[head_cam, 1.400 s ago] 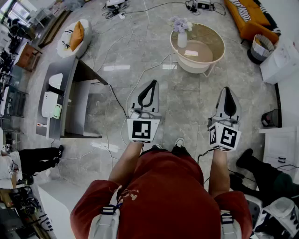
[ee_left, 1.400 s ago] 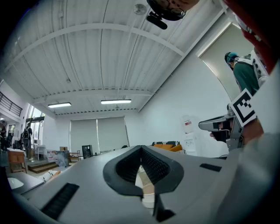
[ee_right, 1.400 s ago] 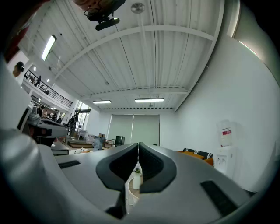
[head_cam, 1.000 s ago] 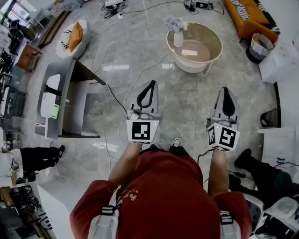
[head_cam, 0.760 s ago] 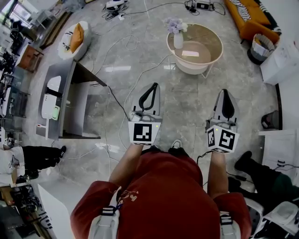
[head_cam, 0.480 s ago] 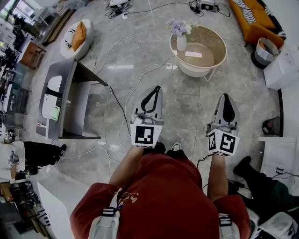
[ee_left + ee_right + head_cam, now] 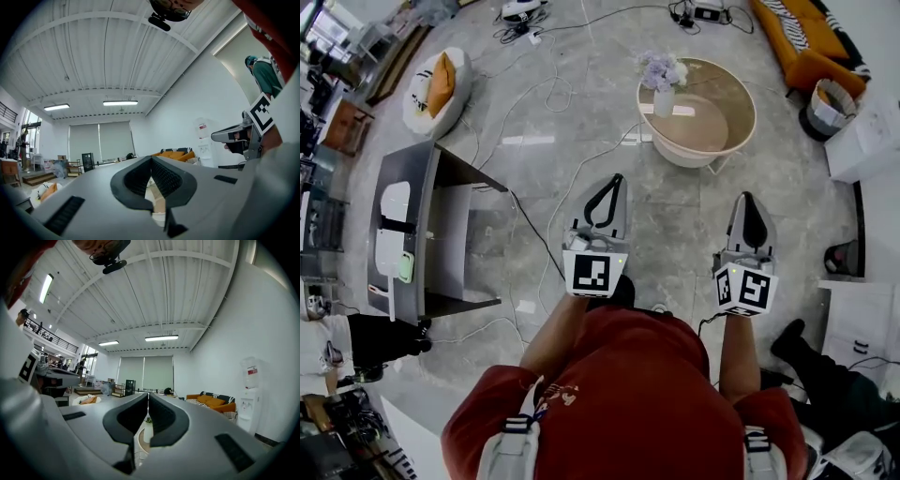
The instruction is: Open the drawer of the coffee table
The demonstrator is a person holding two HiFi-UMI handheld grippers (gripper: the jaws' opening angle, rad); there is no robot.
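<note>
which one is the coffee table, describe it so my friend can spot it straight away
Find the orange sofa in the top right corner of the head view. Just left of it on the grey floor stands the table, a white vase of pale flowers at its left edge. It is round with a tan top, unlike the long grey desk at the left.

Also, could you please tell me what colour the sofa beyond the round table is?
Orange; the sofa shows best in the head view, at top right.
</note>
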